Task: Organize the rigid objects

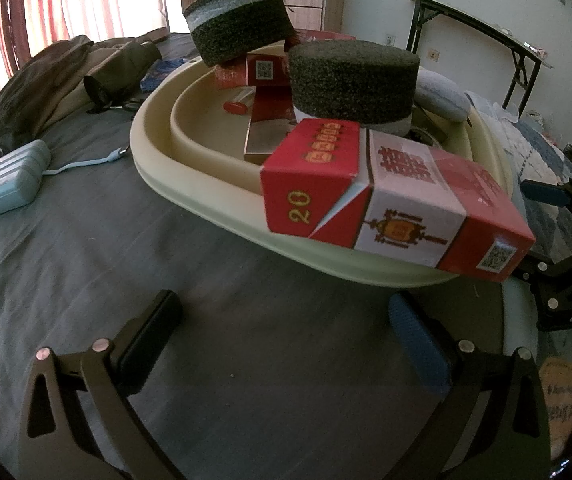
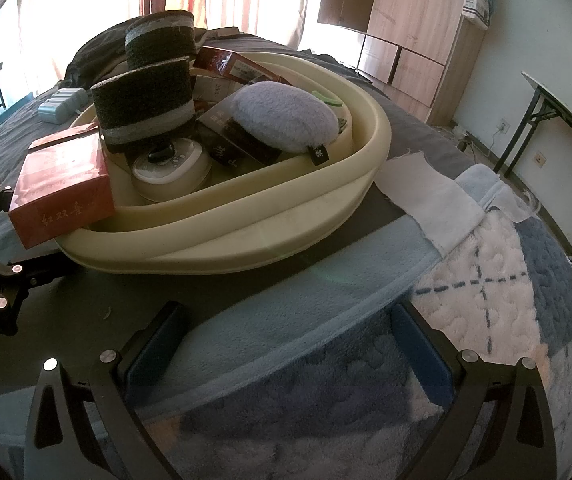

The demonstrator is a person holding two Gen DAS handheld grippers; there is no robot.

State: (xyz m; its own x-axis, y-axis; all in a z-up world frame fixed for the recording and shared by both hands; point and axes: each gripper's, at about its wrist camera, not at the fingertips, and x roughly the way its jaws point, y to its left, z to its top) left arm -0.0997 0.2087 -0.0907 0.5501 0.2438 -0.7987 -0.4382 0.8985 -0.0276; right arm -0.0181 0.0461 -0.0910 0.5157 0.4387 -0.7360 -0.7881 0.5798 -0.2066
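A cream oval basin (image 1: 206, 196) (image 2: 270, 216) sits on the grey bed. A red and white box (image 1: 398, 196) (image 2: 62, 196) rests tilted across its near rim. Two dark foam cylinders (image 1: 354, 80) (image 2: 142, 100) stand inside, one higher and farther back (image 1: 242, 20) (image 2: 160, 38). More red boxes (image 1: 254, 72), a fluffy light-blue pad (image 2: 286, 116) and a round white dial object (image 2: 170, 168) also lie in the basin. My left gripper (image 1: 286, 344) hangs open over the grey sheet, short of the basin. My right gripper (image 2: 286, 352) is open above a blue blanket.
A pale blue device with a cord (image 1: 14, 180) lies left of the basin, with a dark bag (image 1: 66, 76) behind it. A white cloth (image 2: 430, 196) and a blue-white plush blanket (image 2: 506, 280) lie right of the basin. A folding table (image 1: 486, 36) and a wooden wardrobe (image 2: 414, 28) stand beyond.
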